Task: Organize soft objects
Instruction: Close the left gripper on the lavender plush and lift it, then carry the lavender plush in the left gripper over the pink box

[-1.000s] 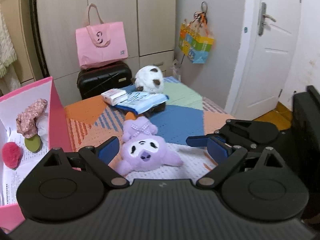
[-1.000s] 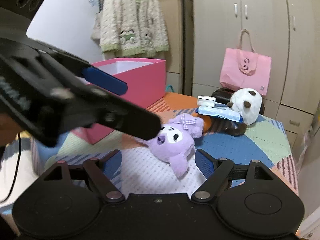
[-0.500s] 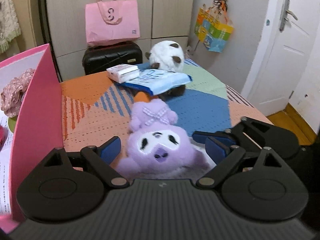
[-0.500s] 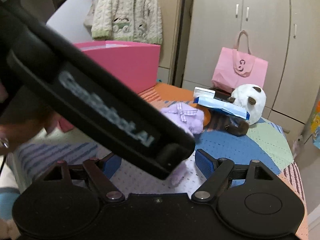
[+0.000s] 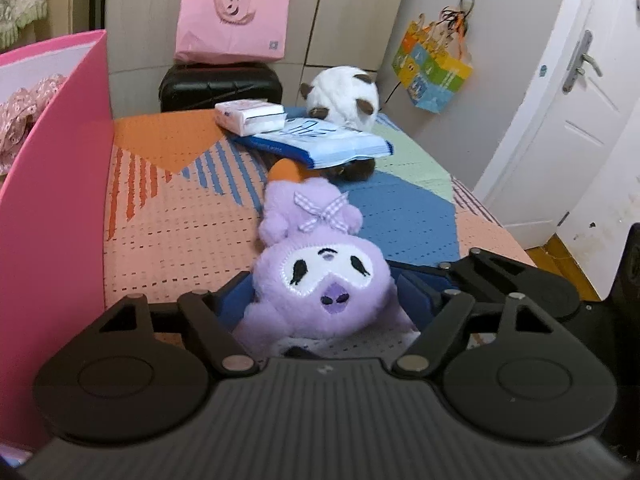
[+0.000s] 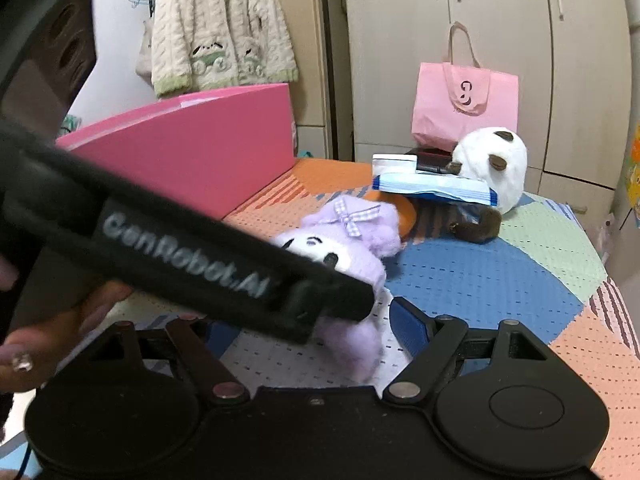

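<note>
We see the purple plush toy [image 5: 320, 280] lying face up on the patchwork bed cover [image 5: 180, 216], its bow pointing away from us. Our left gripper [image 5: 320, 292] has come around its head: the blue fingers [image 5: 230, 300] sit on either side of the toy and are closing, and from the left wrist view they look to be at or against the fur, though we cannot tell whether they press on it yet. Our right gripper [image 6: 316, 328] hovers just beside the toy's lower end with its fingers [image 6: 408, 326] spread wide and holding nothing; one purple limb lies between them, untouched.

The left gripper's black body crosses the right wrist view and hides much of the toy from that side. A hand [image 6: 52, 328] grips it at the left edge.

Just left of the toy stands the pink box [image 5: 52, 208], its wall close to the left gripper; a floral fabric item [image 5: 24, 108] shows inside. Right behind the toy lies an orange thing [image 5: 286, 170], partly tucked under a blue packet [image 5: 320, 142] that rests on a dark brown object [image 6: 476, 222]. A small white pack [image 5: 250, 116] lies on that packet, and a white plush with brown patches [image 5: 344, 94] sits farther back. Beyond the bed, a pink tote bag [image 5: 232, 20] stands on a black suitcase [image 5: 220, 84].
</note>
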Available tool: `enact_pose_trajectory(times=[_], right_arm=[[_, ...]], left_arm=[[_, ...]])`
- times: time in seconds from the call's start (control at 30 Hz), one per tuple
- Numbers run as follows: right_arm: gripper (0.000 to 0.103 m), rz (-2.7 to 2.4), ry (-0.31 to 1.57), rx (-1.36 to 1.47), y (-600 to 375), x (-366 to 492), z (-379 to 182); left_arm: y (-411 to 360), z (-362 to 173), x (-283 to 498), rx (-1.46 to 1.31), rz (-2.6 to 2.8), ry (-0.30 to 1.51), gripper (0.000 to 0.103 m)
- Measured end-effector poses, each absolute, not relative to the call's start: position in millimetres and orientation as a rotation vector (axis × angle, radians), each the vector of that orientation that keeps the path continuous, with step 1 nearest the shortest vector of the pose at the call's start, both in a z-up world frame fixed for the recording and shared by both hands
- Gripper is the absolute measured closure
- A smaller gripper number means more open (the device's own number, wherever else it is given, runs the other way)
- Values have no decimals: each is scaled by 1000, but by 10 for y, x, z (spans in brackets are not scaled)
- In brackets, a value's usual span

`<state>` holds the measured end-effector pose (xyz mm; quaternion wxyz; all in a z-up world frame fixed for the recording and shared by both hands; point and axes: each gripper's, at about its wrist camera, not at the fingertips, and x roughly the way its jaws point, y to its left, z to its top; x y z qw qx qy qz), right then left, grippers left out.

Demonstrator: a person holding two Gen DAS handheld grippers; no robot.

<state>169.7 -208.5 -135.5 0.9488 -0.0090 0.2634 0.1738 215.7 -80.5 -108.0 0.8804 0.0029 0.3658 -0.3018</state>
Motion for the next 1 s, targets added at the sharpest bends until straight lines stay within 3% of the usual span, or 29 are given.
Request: enact_pose_trajectory(times=[0.07, 0.17, 0.63, 1.0], right_arm=[[31, 342, 511, -31, -2061, 1651, -1380], [38, 345, 479, -56, -2020, 1603, -1412], [40, 372, 426, -13, -2075, 1369, -1466], [40, 411, 513, 47, -2087, 1211, -1362]], left_arm=[[-822, -1097, 2156, 12, -617, 762, 25], [-837, -1118, 2151, 6, -602, 756, 27], [-861, -1058, 1829, 56, -562, 767, 30], [-842, -997, 1572, 52, -532, 826, 30]])
